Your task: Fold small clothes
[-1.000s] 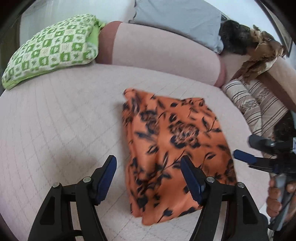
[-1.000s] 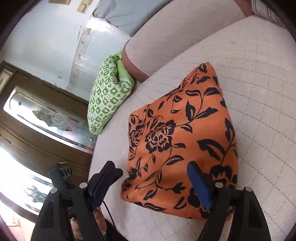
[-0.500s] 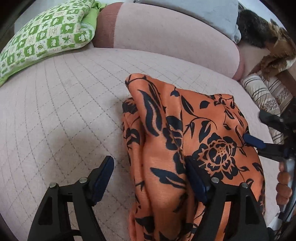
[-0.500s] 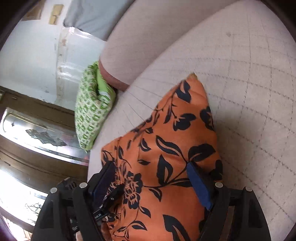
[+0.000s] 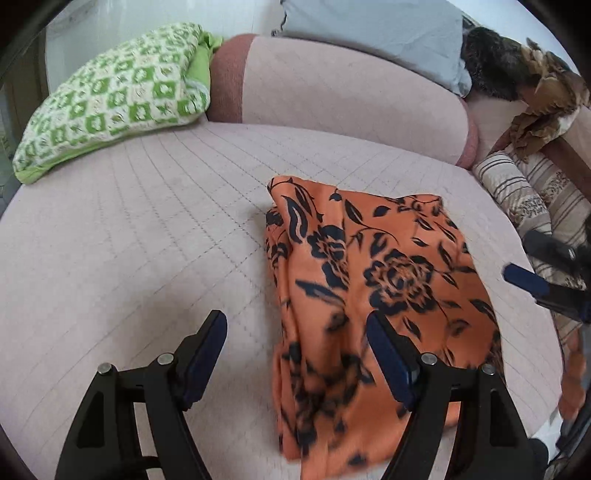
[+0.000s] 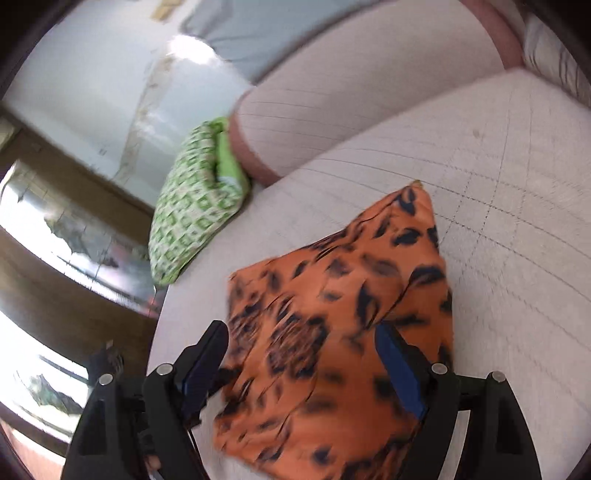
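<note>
An orange cloth with a black flower print (image 5: pixel 388 266) lies folded on the pink quilted sofa seat (image 5: pixel 147 240), its left edge bunched into ridges. My left gripper (image 5: pixel 295 343) hovers open over the cloth's near left part; its right finger is above the fabric and its left finger is over bare seat. At the right edge of the same view my right gripper (image 5: pixel 532 258) stands open, held by a hand. In the right wrist view the cloth (image 6: pixel 351 288) is blurred, and the right gripper (image 6: pixel 303 354) is open above its near edge, gripping nothing.
A green and white checked pillow (image 5: pixel 110 107) rests at the seat's far left against the pink backrest (image 5: pixel 351 96). A grey pillow (image 5: pixel 376 29) and a brown furry throw (image 5: pixel 543 92) lie behind it. Striped cushions (image 5: pixel 524 199) bound the right side. A wooden cabinet with glass (image 6: pixel 55 240) stands beyond the seat.
Half a second ago both grippers hung close over the cloth; both have since drawn back from it. The cloth's left edge is more bunched than a second ago.
</note>
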Available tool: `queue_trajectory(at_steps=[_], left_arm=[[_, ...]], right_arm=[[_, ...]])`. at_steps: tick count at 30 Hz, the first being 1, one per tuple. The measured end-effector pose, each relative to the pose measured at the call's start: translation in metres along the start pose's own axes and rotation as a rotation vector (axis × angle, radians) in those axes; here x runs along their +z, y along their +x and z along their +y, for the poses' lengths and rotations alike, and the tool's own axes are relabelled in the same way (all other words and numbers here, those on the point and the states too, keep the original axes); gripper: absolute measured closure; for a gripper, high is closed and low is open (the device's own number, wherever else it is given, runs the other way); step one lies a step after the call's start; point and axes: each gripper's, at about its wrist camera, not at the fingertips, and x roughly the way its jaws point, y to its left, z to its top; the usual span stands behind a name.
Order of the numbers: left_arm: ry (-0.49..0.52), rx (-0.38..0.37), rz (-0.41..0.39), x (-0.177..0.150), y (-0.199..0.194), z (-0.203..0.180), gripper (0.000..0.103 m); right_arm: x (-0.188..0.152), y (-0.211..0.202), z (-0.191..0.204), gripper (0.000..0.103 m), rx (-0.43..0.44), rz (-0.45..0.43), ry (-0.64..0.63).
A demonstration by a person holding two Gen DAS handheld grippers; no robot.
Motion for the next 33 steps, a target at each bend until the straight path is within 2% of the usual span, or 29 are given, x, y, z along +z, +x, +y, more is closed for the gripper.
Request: queue_trajectory(at_steps=[5,8,10,12,15,17,19,22,29,33], left_arm=[[-0.002,0.019,-0.033,-0.024,-0.041,-0.002,0.024],[0.005,0.050,-0.047,-0.040,-0.061,-0.003,0.023],[-0.002,0.072,-0.067,-0.054,-0.074,-0.002,0.018],[-0.011,0.093,-0.080,-0.068,-0.086,0.000,0.016],[-0.022,0.119,-0.073,-0.082,-0.096,0.003,0.016],[-0.029,0.134,-0.071,-0.088,-0.102,0.005,0.016],[-0.047,0.141,-0.078,-0.091,-0.109,0.007,0.016],[-0.064,0.144,-0.099,-0.091,-0.120,0.007,0.016],[-0.037,0.160,-0.154,-0.089,-0.141,-0.005,0.016],[-0.024,0.165,-0.165,-0.088,-0.147,-0.013,0.008]], right_arm=[[-0.063,-0.048,0.036,0.019,-0.129,-0.066,-0.071],[-0.109,-0.068,0.058,0.016,-0.278,-0.131,-0.139],[-0.137,-0.073,0.065,0.014,-0.382,-0.149,-0.187],[-0.159,-0.072,0.067,0.012,-0.466,-0.125,-0.222],[-0.170,-0.074,0.074,0.011,-0.554,-0.101,-0.276],[-0.169,-0.083,0.080,0.010,-0.578,-0.139,-0.292],[-0.166,-0.094,0.092,0.001,-0.594,-0.186,-0.317],[-0.162,-0.102,0.105,0.000,-0.609,-0.217,-0.350],[-0.161,-0.097,0.106,0.000,-0.619,-0.195,-0.348],[-0.162,-0.093,0.096,0.000,-0.647,-0.171,-0.323]])
